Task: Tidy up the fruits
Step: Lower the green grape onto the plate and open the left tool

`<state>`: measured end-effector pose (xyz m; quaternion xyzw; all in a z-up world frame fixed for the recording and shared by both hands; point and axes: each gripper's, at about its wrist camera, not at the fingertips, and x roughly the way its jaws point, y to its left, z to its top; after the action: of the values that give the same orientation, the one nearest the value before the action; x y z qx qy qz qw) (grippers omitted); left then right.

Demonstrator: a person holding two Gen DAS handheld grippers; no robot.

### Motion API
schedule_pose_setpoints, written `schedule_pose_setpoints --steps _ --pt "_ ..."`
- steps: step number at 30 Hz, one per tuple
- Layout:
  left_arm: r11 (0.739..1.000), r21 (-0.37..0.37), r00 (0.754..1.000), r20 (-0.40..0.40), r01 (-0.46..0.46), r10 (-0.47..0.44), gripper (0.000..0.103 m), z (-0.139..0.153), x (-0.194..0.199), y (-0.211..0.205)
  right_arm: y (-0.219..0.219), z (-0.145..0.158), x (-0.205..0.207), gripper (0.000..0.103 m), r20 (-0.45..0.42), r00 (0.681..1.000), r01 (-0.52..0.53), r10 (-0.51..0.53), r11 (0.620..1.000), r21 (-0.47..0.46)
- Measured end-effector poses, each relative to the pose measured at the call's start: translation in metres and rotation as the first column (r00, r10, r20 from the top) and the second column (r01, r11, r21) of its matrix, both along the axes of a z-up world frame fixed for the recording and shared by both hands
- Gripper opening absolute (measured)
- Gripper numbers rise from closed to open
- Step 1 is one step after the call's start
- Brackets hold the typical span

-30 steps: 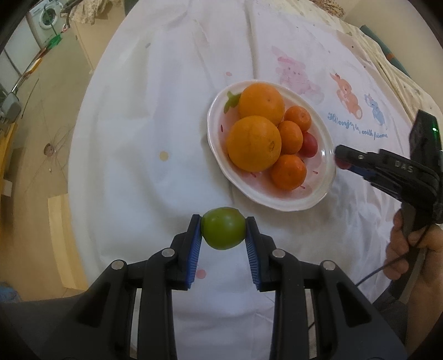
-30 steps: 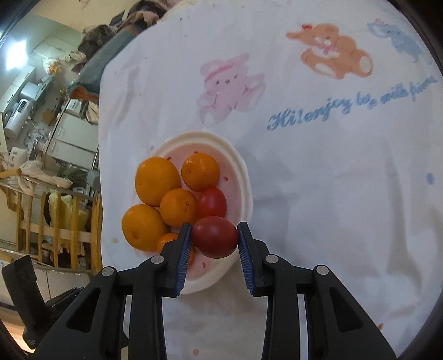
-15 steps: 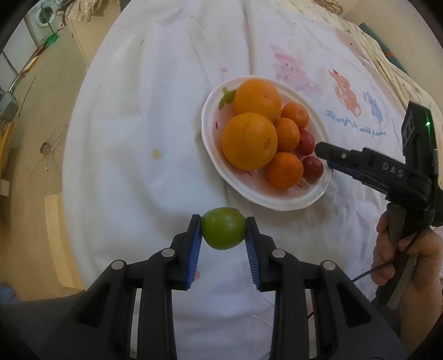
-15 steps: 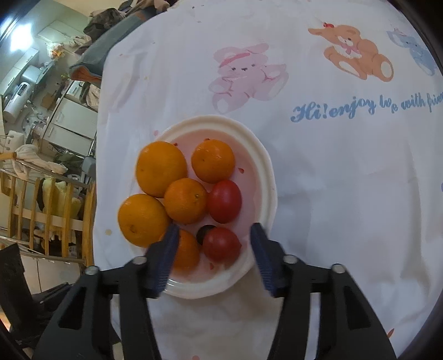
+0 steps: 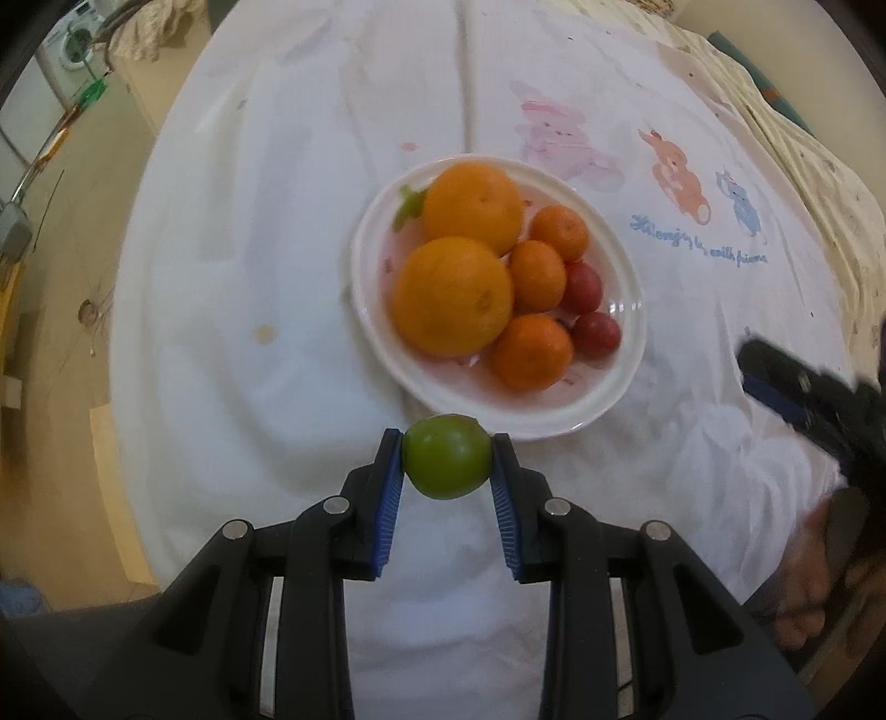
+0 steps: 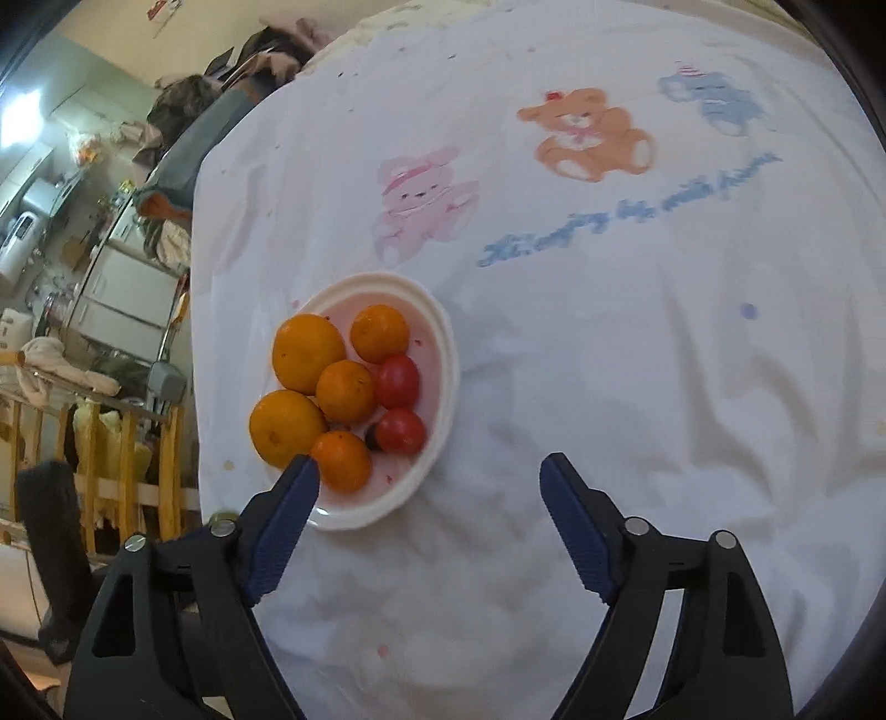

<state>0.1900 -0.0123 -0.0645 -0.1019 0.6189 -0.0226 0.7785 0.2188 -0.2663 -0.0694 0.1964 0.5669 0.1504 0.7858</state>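
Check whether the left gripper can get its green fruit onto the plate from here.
Probably yes: the left gripper holds the green fruit just short of the plate, whose near side looks bare, and the right gripper is clear.

five oranges (image 5: 453, 295), two red tomatoes (image 5: 595, 332), one green fruit (image 5: 446, 464) (held), one plate (image 5: 628, 354)

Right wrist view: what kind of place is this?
Likely a lived-in home: a bear-print cloth over the table, a washing machine on the floor beyond, and clothes heaped on furniture behind.
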Motion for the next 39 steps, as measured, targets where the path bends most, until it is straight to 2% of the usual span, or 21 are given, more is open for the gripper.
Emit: schedule_pose_setpoints --steps 5,11,22,24,26,27,33,37,39 --pt "1.0 0.007 1.0 -0.015 -0.007 0.007 0.027 -0.01 0.013 -0.013 -0.017 0.007 -0.019 0.086 -0.002 0.999 0.036 -0.036 0.999 0.038" --pt "0.999 0.025 0.999 -0.032 -0.037 0.038 0.027 -0.026 0.027 -0.017 -0.016 0.014 -0.016 0.086 0.024 0.999 0.03 -0.031 0.999 0.042" --pt "0.999 0.038 0.998 -0.06 0.004 -0.002 0.029 -0.036 0.034 -0.027 -0.01 0.015 -0.013 0.086 0.034 0.999 0.014 -0.015 0.999 0.046" --pt "0.999 0.05 0.999 -0.047 0.01 -0.008 0.043 -0.032 0.033 -0.028 -0.009 0.014 -0.014 0.086 0.032 0.999 0.013 -0.014 0.999 0.044" --pt "0.997 0.075 1.0 -0.007 0.018 -0.018 0.073 -0.024 0.03 -0.03 -0.009 0.014 -0.013 0.086 0.031 0.999 0.011 -0.012 0.999 0.041" --pt "0.997 0.078 1.0 0.008 0.023 -0.023 0.076 -0.021 0.029 -0.03 -0.008 0.014 -0.014 0.086 0.032 0.999 0.01 -0.011 0.999 0.04" --pt "0.995 0.087 0.997 0.059 0.045 -0.05 0.078 0.006 0.013 -0.023 -0.006 0.015 -0.016 0.086 0.049 0.999 0.004 -0.006 0.999 0.033" --pt "0.991 0.133 0.985 0.167 0.024 -0.046 0.078 0.037 -0.012 -0.003 -0.004 0.022 -0.023 0.086 0.09 0.996 -0.012 0.006 0.998 0.063" --pt "0.99 0.142 0.977 0.208 0.004 -0.034 0.078 0.046 -0.022 0.006 0.002 0.028 -0.03 0.086 0.125 0.992 -0.031 0.025 0.998 0.046"
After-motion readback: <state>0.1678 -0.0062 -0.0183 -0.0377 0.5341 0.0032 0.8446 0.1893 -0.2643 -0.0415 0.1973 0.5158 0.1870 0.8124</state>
